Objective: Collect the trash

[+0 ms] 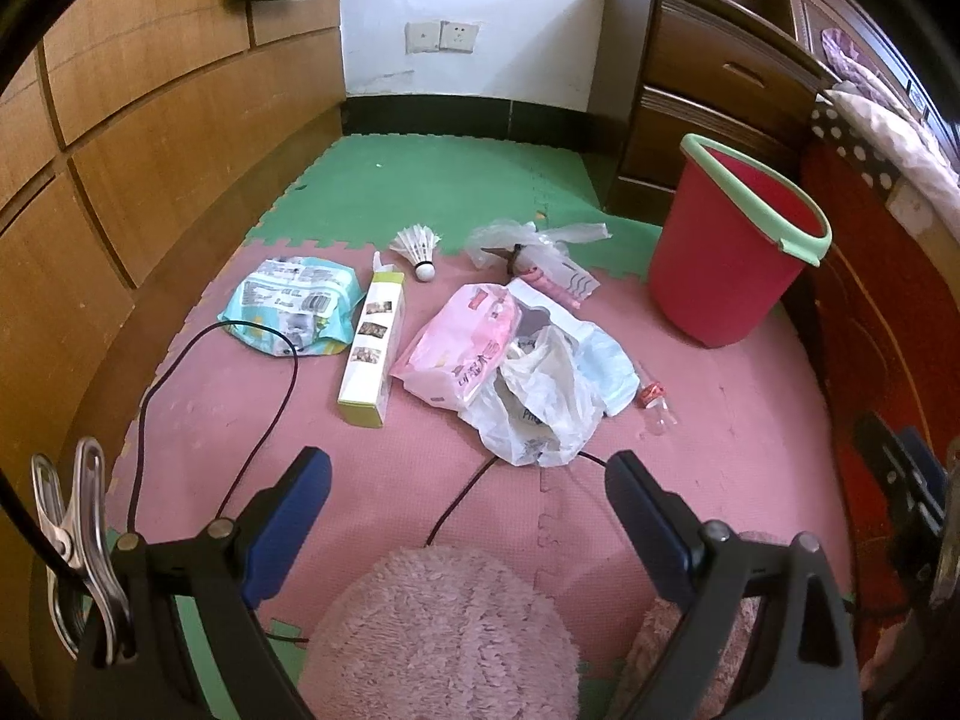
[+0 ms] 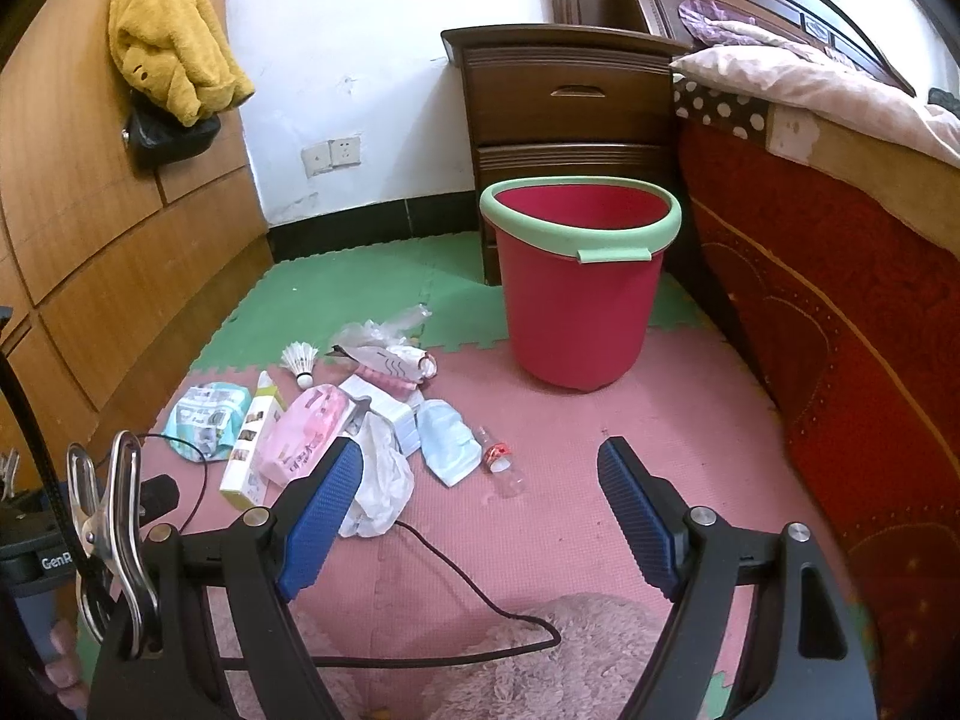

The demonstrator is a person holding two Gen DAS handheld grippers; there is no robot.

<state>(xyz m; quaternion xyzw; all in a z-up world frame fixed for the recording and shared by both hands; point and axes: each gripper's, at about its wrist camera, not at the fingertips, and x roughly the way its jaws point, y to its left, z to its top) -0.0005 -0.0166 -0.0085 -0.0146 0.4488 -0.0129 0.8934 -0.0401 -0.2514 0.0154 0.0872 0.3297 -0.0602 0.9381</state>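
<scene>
A red bucket with a green rim [image 1: 732, 258] [image 2: 579, 294] stands on the foam mat by the bed. Trash lies spread on the pink mat: a teal wipes pack [image 1: 294, 306] [image 2: 207, 417], a tall white-green box [image 1: 372, 348] [image 2: 252, 444], a pink pack [image 1: 459, 348] [image 2: 306, 441], a white plastic bag [image 1: 540, 408] [image 2: 384, 480], a shuttlecock [image 1: 420, 249] [image 2: 302, 362], a clear bag [image 1: 522, 237] and a small clear bottle [image 1: 657, 405] [image 2: 504, 465]. My left gripper [image 1: 468, 480] and right gripper [image 2: 480, 468] are both open, empty, held short of the trash.
A black cable [image 1: 264, 420] [image 2: 468, 588] runs across the mat. Pink fluffy slippers [image 1: 444, 630] [image 2: 540, 660] are below the grippers. A wooden wardrobe [image 1: 120, 150] is on the left, a dark nightstand [image 2: 570, 108] behind the bucket, a bed [image 2: 840, 300] on the right.
</scene>
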